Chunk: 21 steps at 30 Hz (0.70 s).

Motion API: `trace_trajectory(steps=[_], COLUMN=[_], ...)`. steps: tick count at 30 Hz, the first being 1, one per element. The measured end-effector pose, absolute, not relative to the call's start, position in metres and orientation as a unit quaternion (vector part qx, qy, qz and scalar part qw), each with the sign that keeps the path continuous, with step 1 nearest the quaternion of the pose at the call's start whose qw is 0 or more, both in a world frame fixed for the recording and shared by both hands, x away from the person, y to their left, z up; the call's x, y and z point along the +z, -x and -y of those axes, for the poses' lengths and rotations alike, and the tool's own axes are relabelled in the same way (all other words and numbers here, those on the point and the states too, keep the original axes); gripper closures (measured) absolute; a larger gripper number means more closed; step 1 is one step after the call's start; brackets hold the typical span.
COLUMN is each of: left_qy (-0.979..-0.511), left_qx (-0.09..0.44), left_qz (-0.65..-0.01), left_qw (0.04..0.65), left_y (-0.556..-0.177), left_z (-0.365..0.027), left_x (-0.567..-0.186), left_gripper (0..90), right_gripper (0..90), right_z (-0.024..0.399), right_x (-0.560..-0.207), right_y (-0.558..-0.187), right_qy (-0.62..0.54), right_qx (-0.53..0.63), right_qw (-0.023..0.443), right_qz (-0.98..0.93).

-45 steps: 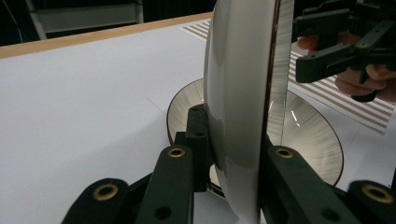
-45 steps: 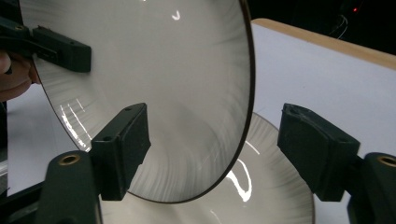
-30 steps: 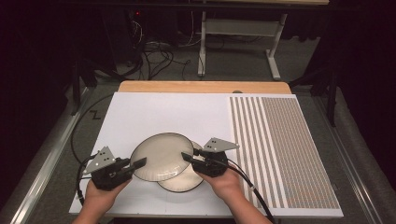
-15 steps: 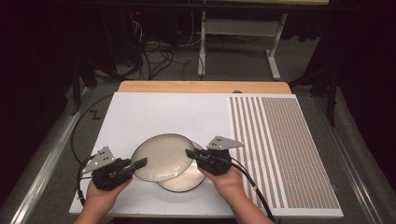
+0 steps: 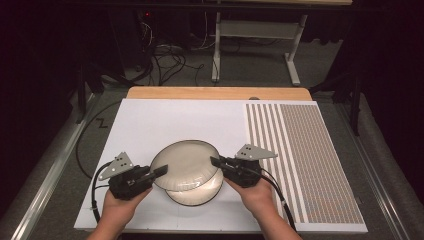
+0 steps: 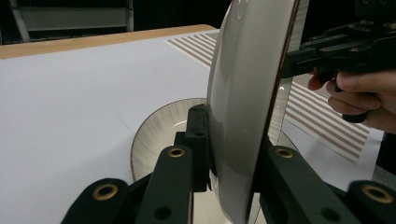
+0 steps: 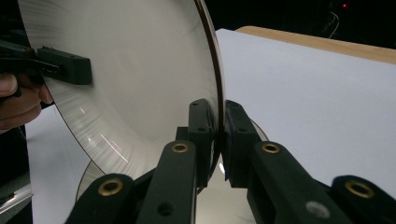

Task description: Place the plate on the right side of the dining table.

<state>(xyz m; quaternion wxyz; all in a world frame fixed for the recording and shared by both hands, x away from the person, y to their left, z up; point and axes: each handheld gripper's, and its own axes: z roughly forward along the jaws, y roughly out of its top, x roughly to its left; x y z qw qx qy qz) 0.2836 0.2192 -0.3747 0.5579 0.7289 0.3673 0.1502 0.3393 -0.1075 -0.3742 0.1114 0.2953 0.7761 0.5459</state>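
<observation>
Nearest the person, two hands come in over the front edge of the bench (image 5: 150,125), which is covered by a white sheet (image 5: 175,120). The left tool (image 5: 159,172) has its jaws pressed together on the left rim of the upper plate (image 5: 185,162); in the left gripper view the rim sits between the two black pads, and the plate (image 6: 243,93) stands edge-on between them. The right tool (image 5: 216,162) pinches the opposite rim; its jaws have just been closing, and in the right gripper view the pads clamp the plate's (image 7: 130,84) thin dark edge from both sides. Held between the two tools, the upper plate hangs just above the lower plate (image 5: 197,192), which lies flat on the white sheet and peeks out at the near side. Both are pale, shallow plates with a dark rim line.

To the right of the plates lies a striped mat (image 5: 305,160), brown lines on white, reaching from the front edge almost to the back. Behind the sheet a strip of bare wood (image 5: 215,93) marks the far edge of the bench.

Beyond that the room is dark: grey carpet floor (image 5: 250,70), a tangle of cables (image 5: 165,55) on it, and the white metal legs of another desk (image 5: 290,55). A small red light (image 5: 146,14) glows at the back.
</observation>
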Motion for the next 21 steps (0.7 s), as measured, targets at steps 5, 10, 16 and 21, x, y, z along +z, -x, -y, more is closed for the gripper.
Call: trace_trajectory(steps=[5, 10, 16, 21], left_qy=[-0.734, -0.735, -0.743, -0.749], left_qx=[0.153, 0.145, 0.130, 0.119], left_qz=[-0.361, -0.358, -0.353, -0.346], left_qw=[0.555, 0.558, 0.554, 0.552], left_y=[-0.290, -0.297, -0.307, -0.317], left_z=[-0.200, -0.183, -0.161, -0.140], left_x=[-0.370, -0.367, -0.366, -0.367], left_gripper=[78.3, 78.1, 77.8, 77.7], right_gripper=[85.8, 85.8, 85.9, 85.9], right_z=[0.126, 0.143, 0.166, 0.186], right_x=[-0.369, -0.365, -0.365, -0.365], right_y=[-0.341, -0.341, -0.339, -0.339], right_qy=[-0.300, -0.310, -0.322, -0.336], right_qx=[0.546, 0.547, 0.541, 0.537], right_qw=[0.121, 0.131, 0.139, 0.148], right_qz=[-0.773, -0.767, -0.765, -0.759])
